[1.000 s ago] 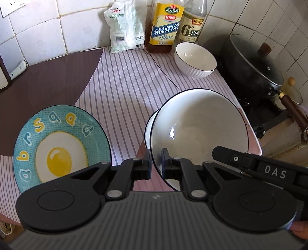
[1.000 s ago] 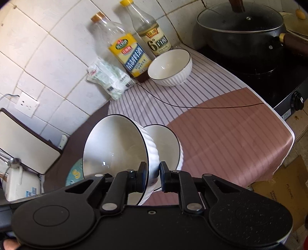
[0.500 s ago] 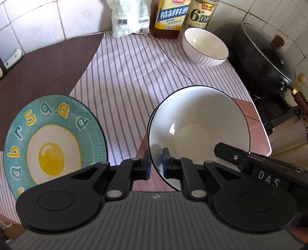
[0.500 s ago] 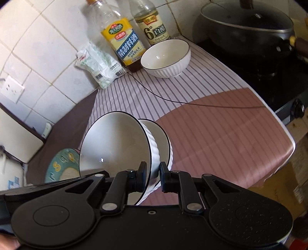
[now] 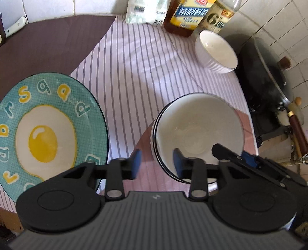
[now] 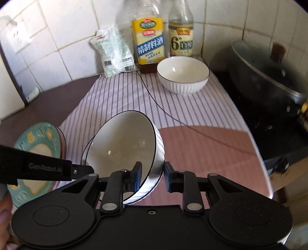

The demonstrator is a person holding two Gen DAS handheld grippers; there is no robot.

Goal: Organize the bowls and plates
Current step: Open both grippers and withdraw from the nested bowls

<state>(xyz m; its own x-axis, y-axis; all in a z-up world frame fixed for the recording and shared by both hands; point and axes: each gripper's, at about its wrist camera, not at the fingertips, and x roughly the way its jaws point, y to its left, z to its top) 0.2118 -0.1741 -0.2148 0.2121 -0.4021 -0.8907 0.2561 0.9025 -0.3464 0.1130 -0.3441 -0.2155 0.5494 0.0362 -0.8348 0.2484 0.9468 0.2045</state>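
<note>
Both my tongs had just been opening: left gripper [image 5: 156, 163] and right gripper [image 6: 153, 176] stood narrowly apart around the stacked bowl's [image 5: 198, 132] rim, which sat nested by the egg plate [image 5: 46, 132]. Best back straight off, no nudging.

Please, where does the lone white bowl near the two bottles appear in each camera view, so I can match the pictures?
Left wrist view: the lone white bowl sits upper right, between the bottles and the black pot.
Right wrist view: the lone white bowl sits upper centre, just in front of the bottles.
Shared landmark: the yellow-labelled bottle stands right behind it in both.
</note>
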